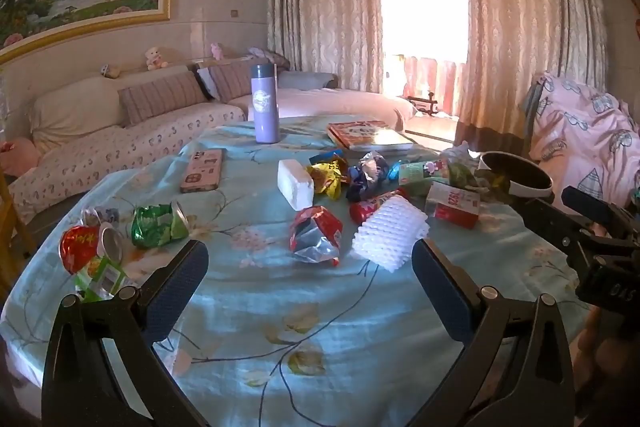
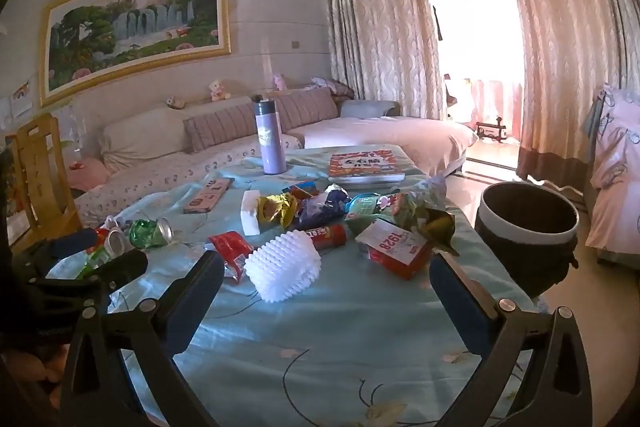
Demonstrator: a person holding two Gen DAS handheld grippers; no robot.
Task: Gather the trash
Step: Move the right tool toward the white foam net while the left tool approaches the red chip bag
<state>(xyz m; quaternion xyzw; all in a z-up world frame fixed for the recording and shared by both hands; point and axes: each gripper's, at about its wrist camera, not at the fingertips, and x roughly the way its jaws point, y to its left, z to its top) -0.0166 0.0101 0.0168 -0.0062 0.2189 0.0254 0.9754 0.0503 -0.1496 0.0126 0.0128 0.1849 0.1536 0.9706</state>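
Trash lies scattered on a table under a light blue flowered cloth (image 1: 280, 299). A white foam fruit net (image 1: 390, 237) (image 2: 284, 269) sits just ahead of both grippers. Beside it lie a red and silver wrapper (image 1: 316, 233) (image 2: 230, 251), a red carton (image 1: 454, 205) (image 2: 394, 249), a red can (image 2: 326, 235) and a heap of crumpled snack bags (image 1: 352, 175) (image 2: 320, 205). Crushed green (image 1: 160, 225) (image 2: 150, 231) and red cans (image 1: 86, 249) lie at the left. My left gripper (image 1: 310, 277) stands open and empty. My right gripper (image 2: 326, 285) is open and empty too.
A dark bin with a white rim (image 2: 526, 233) (image 1: 516, 177) stands off the table's right edge. On the table's far side stand a purple flask (image 1: 265, 105) (image 2: 272, 139), a pink phone (image 1: 202, 171), a white block (image 1: 296, 183) and a book (image 1: 368, 135). A wooden chair (image 2: 44, 171) is at the left, a sofa behind.
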